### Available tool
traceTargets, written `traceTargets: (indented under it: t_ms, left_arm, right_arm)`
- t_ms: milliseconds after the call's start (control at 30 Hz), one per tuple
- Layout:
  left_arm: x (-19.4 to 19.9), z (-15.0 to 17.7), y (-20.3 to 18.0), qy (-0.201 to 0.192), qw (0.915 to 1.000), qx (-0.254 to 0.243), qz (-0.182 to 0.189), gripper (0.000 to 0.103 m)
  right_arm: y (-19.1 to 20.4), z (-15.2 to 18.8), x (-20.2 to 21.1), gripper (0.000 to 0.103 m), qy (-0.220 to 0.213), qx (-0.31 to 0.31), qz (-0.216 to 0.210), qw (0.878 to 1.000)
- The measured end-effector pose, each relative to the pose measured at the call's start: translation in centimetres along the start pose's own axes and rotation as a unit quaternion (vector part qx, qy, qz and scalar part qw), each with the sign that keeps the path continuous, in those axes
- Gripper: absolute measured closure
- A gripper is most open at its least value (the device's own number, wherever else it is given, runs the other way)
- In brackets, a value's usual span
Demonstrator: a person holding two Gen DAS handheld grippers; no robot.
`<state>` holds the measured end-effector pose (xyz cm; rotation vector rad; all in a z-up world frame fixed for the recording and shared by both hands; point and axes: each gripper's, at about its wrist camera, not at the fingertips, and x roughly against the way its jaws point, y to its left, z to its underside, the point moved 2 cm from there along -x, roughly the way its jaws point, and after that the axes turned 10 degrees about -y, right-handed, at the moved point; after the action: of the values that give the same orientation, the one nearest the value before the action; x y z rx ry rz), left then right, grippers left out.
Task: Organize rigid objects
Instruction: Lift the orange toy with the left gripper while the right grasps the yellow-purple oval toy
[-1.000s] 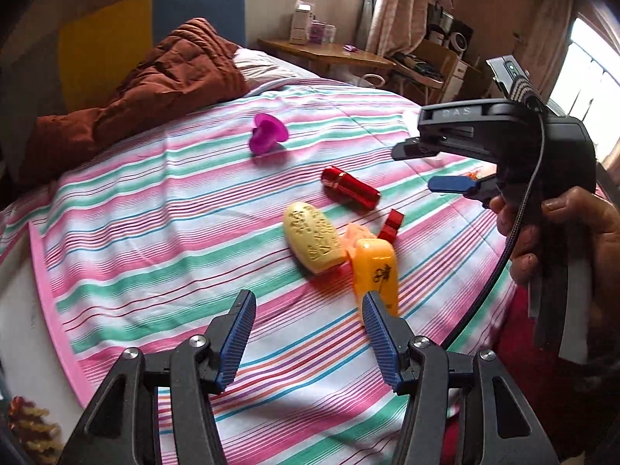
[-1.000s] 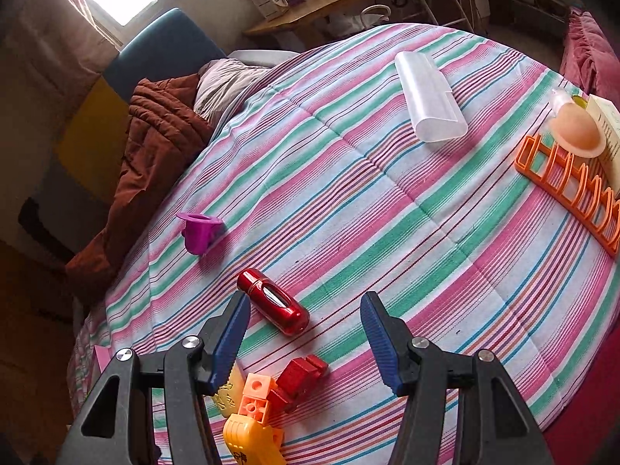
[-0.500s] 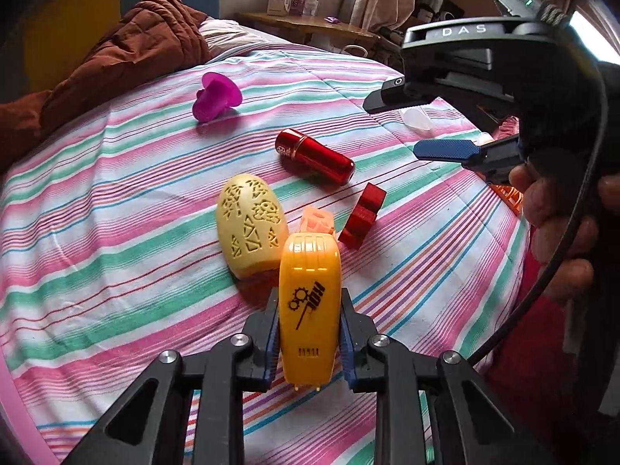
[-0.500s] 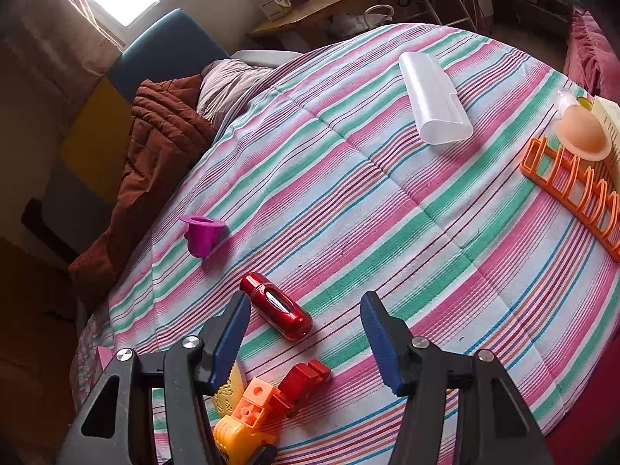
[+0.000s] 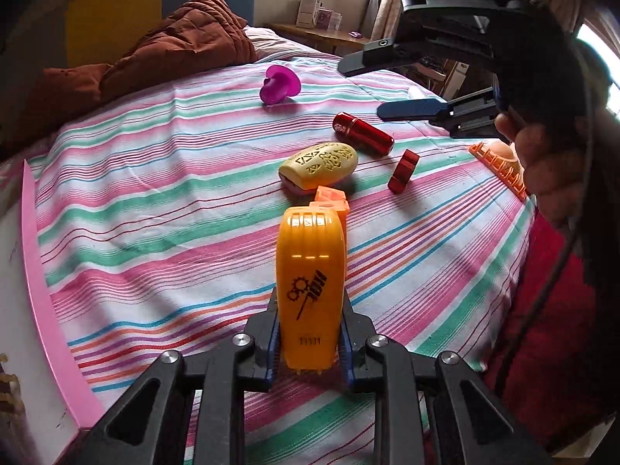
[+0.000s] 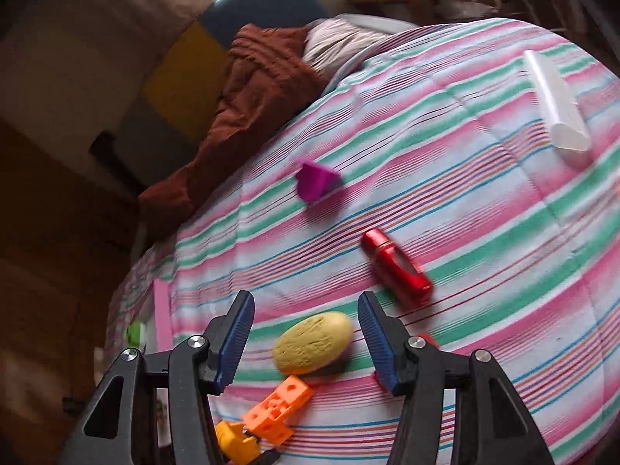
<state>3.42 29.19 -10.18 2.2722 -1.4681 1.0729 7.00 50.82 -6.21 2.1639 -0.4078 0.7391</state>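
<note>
Left claw (image 5: 310,343) is clamped on the lower end of the glossy orange plastic toy casing with a black gear print (image 5: 310,283); I hold it by its flanks, long axis pointing away from the camera, apparently lifted off the striped pink-green-white bedspread (image 5: 155,209)

Right claw (image 6: 306,343) hangs wide open and empty above the cluster, its blue pads framing the pale yellow oval embossed plastic shell (image 6: 314,341). That view is motion-blurred, so I cannot judge its height over the shell

Step in hand, as I read it: first pick of the sort, casing secured, destination not yet reached

Nearby on the bedspread: orange perforated building block (image 5: 331,199) just beyond the casing tip, yellow shell behind it, shiny red metal cylinder (image 5: 362,137), small red plastic block (image 5: 403,170), magenta funnel-shaped plastic piece (image 5: 279,85) well apart

Next move calls for carrying the casing clear without nudging the orange block, probably toward the orange plastic slotted rack (image 5: 498,166) at the right edge; the right claw needs to descend squarely astride the shell before closing
</note>
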Motion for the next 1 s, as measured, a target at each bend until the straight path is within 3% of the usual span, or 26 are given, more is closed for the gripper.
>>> traceTargets:
  t_ms: [100, 367, 467, 567, 667, 733, 833, 1000]
  left_arm:
    - [0.6, 0.4, 0.4, -0.002, 1.0000, 0.006, -0.001, 0.079]
    - [1.4, 1.5, 0.6, -0.005, 0.9997, 0.002, -0.023, 0.079]
    - [1.3, 1.7, 0.4, -0.010, 0.9995, -0.004, -0.030, 0.079]
    - [1.3, 1.7, 0.3, -0.013, 0.9995, -0.004, -0.029, 0.079]
    - [1.2, 1.7, 0.4, -0.014, 0.9995, 0.003, -0.029, 0.079]
    - [1.2, 1.8, 0.4, -0.016, 0.9995, 0.006, -0.028, 0.079]
    - [1.3, 1.8, 0.5, -0.017, 0.9994, 0.007, -0.027, 0.079]
    - [1.3, 1.9, 0.6, -0.021, 0.9994, 0.012, -0.024, 0.079]
  right_arm:
    - [2.9, 1.6, -1.8, 0.047, 0.061, 0.047, -0.042, 0.996]
    - [3.5, 3.6, -3.1, 0.047, 0.121, 0.071, -0.025, 0.990]
    - [2.5, 3.0, -2.6, 0.047, 0.099, 0.059, 0.007, 0.993]
    - [1.6, 2.0, -2.2, 0.047, 0.073, 0.033, 0.013, 0.997]
    - [1.9, 1.8, -2.3, 0.046, 0.063, 0.046, 0.032, 0.996]
    - [2.6, 2.1, -2.7, 0.036, 0.063, 0.067, 0.038, 0.995]
    - [3.6, 2.5, -3.2, 0.021, 0.053, 0.136, 0.090, 0.985]
    - [4.6, 3.9, -5.1, 0.020, 0.075, 0.220, 0.132, 0.964]
